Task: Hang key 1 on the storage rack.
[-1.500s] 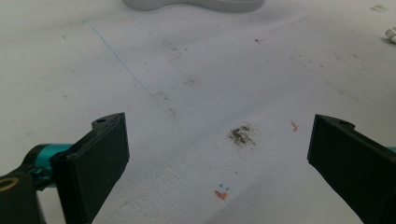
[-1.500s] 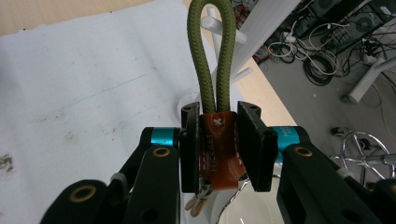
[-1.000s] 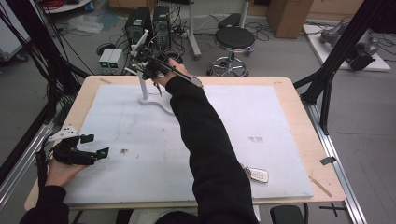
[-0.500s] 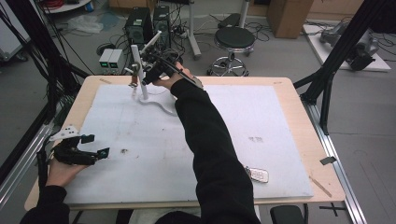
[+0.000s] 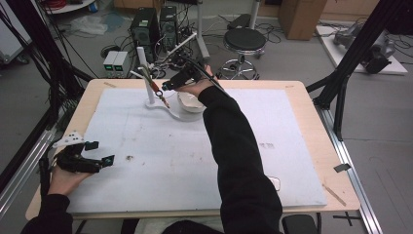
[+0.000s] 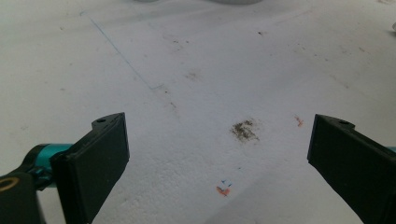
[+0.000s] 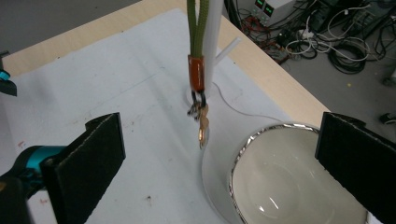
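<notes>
A white stand [image 5: 146, 78] rises from the far middle of the white mat. From its peg hangs a green lanyard [image 7: 197, 28] with an orange sleeve [image 7: 196, 72] and a small gold clasp [image 7: 203, 128]; the lanyard [image 5: 155, 87] also dangles in the high view. My right gripper [image 5: 167, 87] is open just beside the lanyard, and in its own view the right gripper [image 7: 222, 135] has jaws wide apart and nothing between them. A white bowl [image 7: 299, 182] with a silver rim sits under the right hand [image 5: 191, 103]. My left gripper [image 5: 101, 152] rests open at the mat's left edge, its jaws [image 6: 217, 135] over bare mat.
A small white object [image 5: 275, 183] lies near the front edge, partly behind the right sleeve. The mat [image 5: 292, 146] covers a wooden table [image 5: 311, 117]. A dark smudge [image 6: 243, 130] marks the mat ahead of the left gripper. Computers, cables and a stool [image 5: 246, 39] stand beyond the far edge.
My right gripper has come down and back slightly from the top of the stand, and the lanyard now hangs free from the peg. The left gripper has not moved.
</notes>
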The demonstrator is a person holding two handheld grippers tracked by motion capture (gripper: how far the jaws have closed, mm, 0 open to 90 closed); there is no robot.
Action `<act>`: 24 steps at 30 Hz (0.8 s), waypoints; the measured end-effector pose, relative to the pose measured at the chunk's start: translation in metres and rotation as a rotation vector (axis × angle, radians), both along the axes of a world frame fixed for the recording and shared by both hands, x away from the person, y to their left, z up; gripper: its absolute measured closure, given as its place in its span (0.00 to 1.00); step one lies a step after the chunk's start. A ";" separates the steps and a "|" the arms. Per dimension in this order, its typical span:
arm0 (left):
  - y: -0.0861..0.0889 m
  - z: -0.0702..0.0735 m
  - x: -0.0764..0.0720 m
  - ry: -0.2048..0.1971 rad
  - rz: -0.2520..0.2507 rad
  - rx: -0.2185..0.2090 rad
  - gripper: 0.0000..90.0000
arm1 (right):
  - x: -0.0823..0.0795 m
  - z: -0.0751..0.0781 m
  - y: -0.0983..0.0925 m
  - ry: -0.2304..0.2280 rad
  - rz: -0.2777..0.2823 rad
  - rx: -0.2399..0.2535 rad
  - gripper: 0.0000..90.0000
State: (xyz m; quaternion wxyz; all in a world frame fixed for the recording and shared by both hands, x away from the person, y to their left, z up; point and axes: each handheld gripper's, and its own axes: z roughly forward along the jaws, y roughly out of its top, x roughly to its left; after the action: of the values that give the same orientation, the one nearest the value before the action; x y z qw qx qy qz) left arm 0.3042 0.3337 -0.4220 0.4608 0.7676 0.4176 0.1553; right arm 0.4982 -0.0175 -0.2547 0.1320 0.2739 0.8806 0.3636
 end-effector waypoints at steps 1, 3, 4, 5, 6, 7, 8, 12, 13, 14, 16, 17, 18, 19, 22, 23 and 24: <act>0.000 0.000 0.000 -0.001 0.000 -0.002 0.07 | -0.002 0.000 -0.004 -0.006 -0.004 0.003 0.01; 0.000 0.000 0.000 0.002 -0.002 -0.003 0.07 | -0.004 0.000 -0.010 -0.007 -0.007 -0.005 0.01; 0.000 0.000 0.000 0.003 -0.001 -0.002 0.07 | -0.006 0.000 -0.015 -0.011 -0.009 -0.004 0.01; 0.000 0.000 0.000 0.003 0.002 0.000 0.07 | -0.007 0.000 -0.016 -0.009 -0.011 0.002 0.01; 0.000 0.000 0.000 0.003 0.000 -0.001 0.07 | -0.010 0.000 -0.020 -0.008 -0.011 0.012 0.01; 0.000 0.000 0.000 0.001 0.001 -0.002 0.07 | -0.011 -0.001 -0.023 -0.008 -0.014 0.019 0.01; 0.000 0.000 0.000 0.002 -0.001 -0.002 0.07 | -0.013 -0.002 -0.026 -0.006 -0.018 0.021 0.01; 0.001 0.001 0.000 -0.002 0.001 -0.007 0.07 | -0.017 -0.006 -0.036 -0.001 -0.029 0.025 0.01; 0.001 0.001 0.000 -0.003 0.003 -0.007 0.07 | -0.018 -0.007 -0.038 -0.005 -0.030 0.026 0.01; 0.001 0.000 0.000 -0.002 0.003 -0.006 0.07 | -0.020 -0.007 -0.040 -0.003 -0.033 0.030 0.01; 0.001 0.000 0.000 0.000 0.003 -0.004 0.07 | -0.022 -0.008 -0.044 -0.009 -0.034 0.027 0.01; 0.001 0.000 0.000 0.000 0.003 -0.003 0.07 | -0.024 -0.009 -0.046 -0.008 -0.036 0.023 0.01; 0.000 0.000 0.000 -0.001 0.005 0.000 0.07 | -0.025 -0.009 -0.048 -0.010 -0.037 0.020 0.01; 0.000 0.000 0.000 0.000 0.004 0.004 0.07 | -0.026 -0.010 -0.051 -0.011 -0.040 0.018 0.01; 0.000 0.000 0.000 0.001 0.004 0.006 0.07 | -0.031 -0.011 -0.059 -0.024 -0.050 0.013 0.01; 0.000 0.000 0.000 0.003 0.003 0.006 0.07 | -0.033 -0.011 -0.061 -0.030 -0.056 0.017 0.01; 0.000 0.000 0.000 0.002 0.003 0.007 0.07 | -0.035 -0.012 -0.065 -0.030 -0.059 0.030 0.01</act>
State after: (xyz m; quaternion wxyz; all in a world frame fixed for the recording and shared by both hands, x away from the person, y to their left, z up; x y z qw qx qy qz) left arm 0.3039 0.3341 -0.4219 0.4575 0.7687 0.4187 0.1565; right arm 0.4636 -0.0829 -0.2664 0.1517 0.2961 0.8646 0.3766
